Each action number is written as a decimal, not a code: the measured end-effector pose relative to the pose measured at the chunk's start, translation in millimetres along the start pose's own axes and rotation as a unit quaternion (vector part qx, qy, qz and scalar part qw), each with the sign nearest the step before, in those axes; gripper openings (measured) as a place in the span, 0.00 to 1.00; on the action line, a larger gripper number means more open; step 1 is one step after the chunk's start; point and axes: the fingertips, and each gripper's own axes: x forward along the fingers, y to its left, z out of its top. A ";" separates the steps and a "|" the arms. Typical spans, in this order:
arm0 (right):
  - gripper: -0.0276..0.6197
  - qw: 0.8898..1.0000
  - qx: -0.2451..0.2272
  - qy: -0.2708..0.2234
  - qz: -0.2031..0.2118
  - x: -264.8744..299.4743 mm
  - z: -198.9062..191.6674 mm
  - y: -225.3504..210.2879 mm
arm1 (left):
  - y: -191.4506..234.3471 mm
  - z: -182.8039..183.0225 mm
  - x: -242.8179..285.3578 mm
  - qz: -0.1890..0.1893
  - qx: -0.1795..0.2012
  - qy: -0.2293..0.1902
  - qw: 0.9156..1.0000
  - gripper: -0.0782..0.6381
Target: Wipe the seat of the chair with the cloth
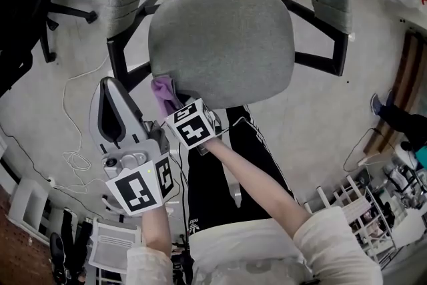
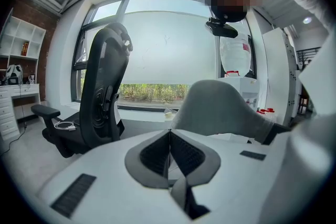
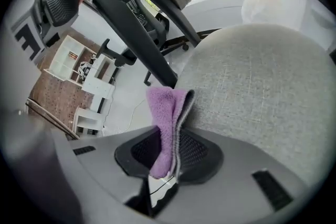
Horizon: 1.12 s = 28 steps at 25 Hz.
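Pale sleeves sat nearest the head camera. Ahead of them the left gripper was held clear of the grey seat, off its near-left corner, with its 2 jaws pressed together on nothing. The right gripper had its jaws clamped on the folded purple cloth, which stuck out past the tips. The cloth's free end touched the seat's near-left edge, just beside the black arm strut.
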 end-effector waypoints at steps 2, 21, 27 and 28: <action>0.18 1.000 0.009 0.002 -0.011 -6.8 -3.3 -7.0 | -1.3 2.8 2.0 -0.004 0.001 -0.001 1.000 0.13; 0.18 0.982 0.085 -0.018 -0.167 -134.6 -67.2 -185.0 | -52.3 9.7 22.0 -0.061 0.022 0.007 0.998 0.13; 0.18 0.973 0.056 -0.011 -0.223 -167.4 -82.6 -229.9 | -77.8 13.4 29.4 -0.081 0.032 0.007 0.996 0.13; 0.18 0.972 0.058 -0.011 -0.230 -172.8 -84.8 -236.6 | -82.4 13.9 30.3 -0.084 0.034 0.007 0.996 0.13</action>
